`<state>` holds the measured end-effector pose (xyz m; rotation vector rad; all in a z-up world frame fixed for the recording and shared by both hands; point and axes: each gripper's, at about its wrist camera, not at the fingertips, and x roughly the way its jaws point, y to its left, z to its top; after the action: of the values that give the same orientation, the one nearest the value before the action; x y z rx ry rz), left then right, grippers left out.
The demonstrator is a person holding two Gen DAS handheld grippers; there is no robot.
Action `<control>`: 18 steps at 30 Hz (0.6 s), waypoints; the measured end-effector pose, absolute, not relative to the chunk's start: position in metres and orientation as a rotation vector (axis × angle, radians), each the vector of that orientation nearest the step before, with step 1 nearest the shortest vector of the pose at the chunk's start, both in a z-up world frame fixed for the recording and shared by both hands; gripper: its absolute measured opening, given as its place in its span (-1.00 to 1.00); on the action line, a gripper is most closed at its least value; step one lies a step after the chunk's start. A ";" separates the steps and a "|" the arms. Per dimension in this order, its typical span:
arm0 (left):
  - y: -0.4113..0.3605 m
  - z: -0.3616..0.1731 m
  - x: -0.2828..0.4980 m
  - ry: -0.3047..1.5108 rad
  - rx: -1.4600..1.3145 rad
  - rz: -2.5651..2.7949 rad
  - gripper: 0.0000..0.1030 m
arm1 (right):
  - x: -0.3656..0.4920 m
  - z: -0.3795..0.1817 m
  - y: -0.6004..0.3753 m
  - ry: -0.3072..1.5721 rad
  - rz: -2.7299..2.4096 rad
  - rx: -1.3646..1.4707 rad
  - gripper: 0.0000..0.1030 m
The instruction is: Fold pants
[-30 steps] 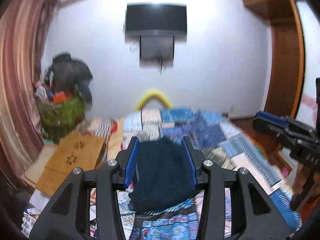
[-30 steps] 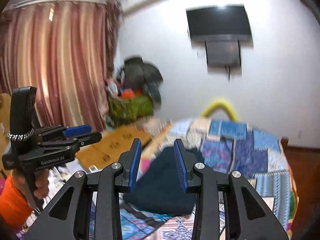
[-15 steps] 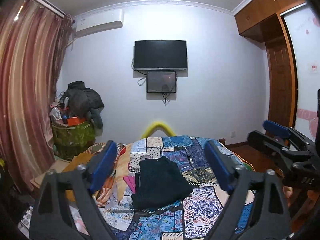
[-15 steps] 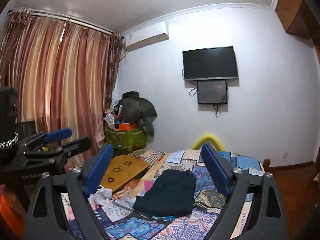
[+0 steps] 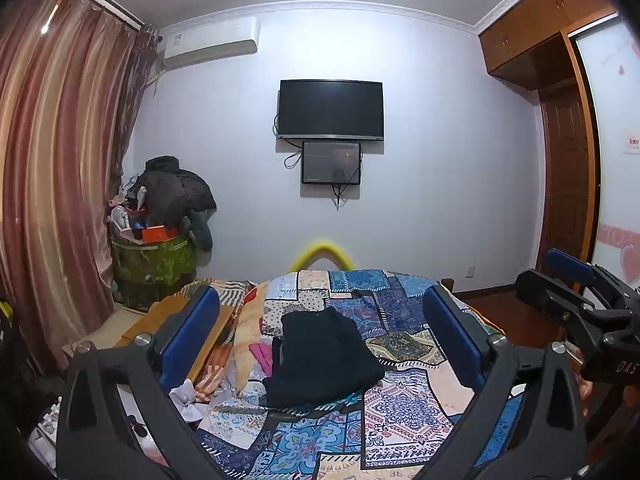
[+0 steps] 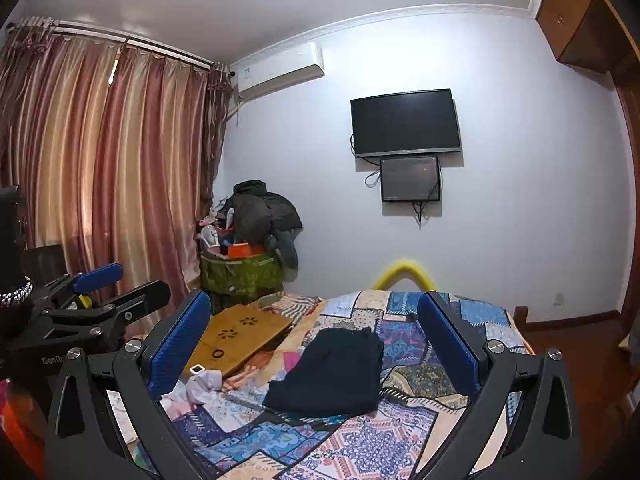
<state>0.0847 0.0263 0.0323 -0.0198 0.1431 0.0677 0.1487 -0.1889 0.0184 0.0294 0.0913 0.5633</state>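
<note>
The dark folded pants (image 5: 320,356) lie as a compact stack on the patchwork quilt, loose, well ahead of both grippers. My left gripper (image 5: 320,296) is held back from the bed, its jaws opening wide, with nothing between its blue pads (image 5: 188,332). In the right wrist view the pants (image 6: 332,372) show again, and my right gripper (image 6: 313,300) hangs off them too, jaws opening, nothing gripped. Each gripper appears at the edge of the other's view: the right gripper (image 5: 548,276) and the left gripper (image 6: 128,286).
The quilt-covered bed (image 5: 400,412) fills the foreground. A wooden lap desk (image 6: 240,332) and crumpled white cloth (image 6: 200,384) lie at its left side. A green hamper (image 6: 240,276) piled with clothes stands by the curtains. A wardrobe (image 5: 568,184) is at right.
Both grippers let go of the pants, opened wide and pulled back from the bed. The pants now lie folded on the quilt, farther away.
</note>
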 end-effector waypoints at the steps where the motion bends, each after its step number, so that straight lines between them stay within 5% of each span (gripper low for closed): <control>1: 0.027 0.032 0.084 0.143 -0.021 0.067 0.99 | 0.148 0.017 -0.189 0.094 0.563 0.030 1.00; 18: 0.030 0.025 0.093 0.169 -0.034 0.063 0.99 | 0.155 0.006 -0.189 0.140 0.554 0.023 1.00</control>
<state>0.0928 0.0300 0.0251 -0.0341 0.1686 0.0630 0.1548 -0.1885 0.0065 0.0227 0.1402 0.5541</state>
